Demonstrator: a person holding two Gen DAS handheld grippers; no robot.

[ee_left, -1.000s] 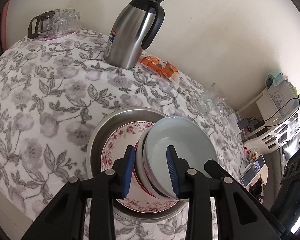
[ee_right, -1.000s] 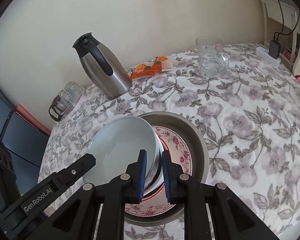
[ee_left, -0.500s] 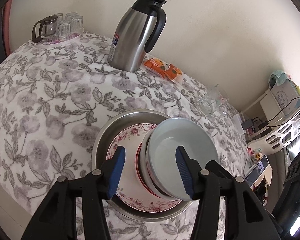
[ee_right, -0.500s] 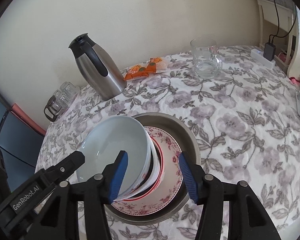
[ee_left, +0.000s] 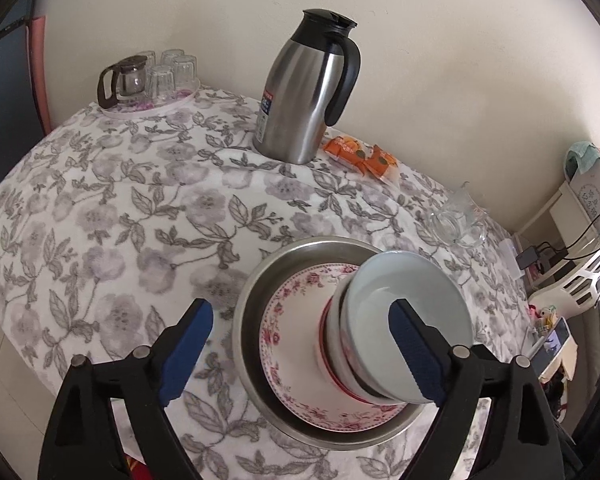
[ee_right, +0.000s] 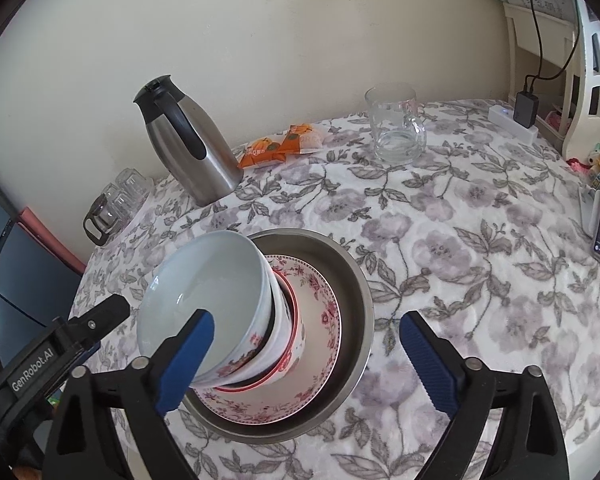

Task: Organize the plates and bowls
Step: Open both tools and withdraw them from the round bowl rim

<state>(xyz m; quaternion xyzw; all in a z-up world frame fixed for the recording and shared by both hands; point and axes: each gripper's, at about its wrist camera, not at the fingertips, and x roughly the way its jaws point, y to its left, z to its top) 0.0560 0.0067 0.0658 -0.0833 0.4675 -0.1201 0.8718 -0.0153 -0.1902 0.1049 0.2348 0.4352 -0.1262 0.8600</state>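
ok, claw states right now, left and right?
Left claw: open, holding nothing, above the bowl stack.
Right claw: open, holding nothing, above the same stack.

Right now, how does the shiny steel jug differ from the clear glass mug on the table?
The steel jug is tall, opaque metal with a black lid and black handle; the glass mug is shorter, see-through and open-topped, with a clear handle. The jug bears a label; the mug looks plain. The jug stands nearer the orange snack packets' left end, the mug to their right. Both stand upright on the flowered tablecloth near the wall.
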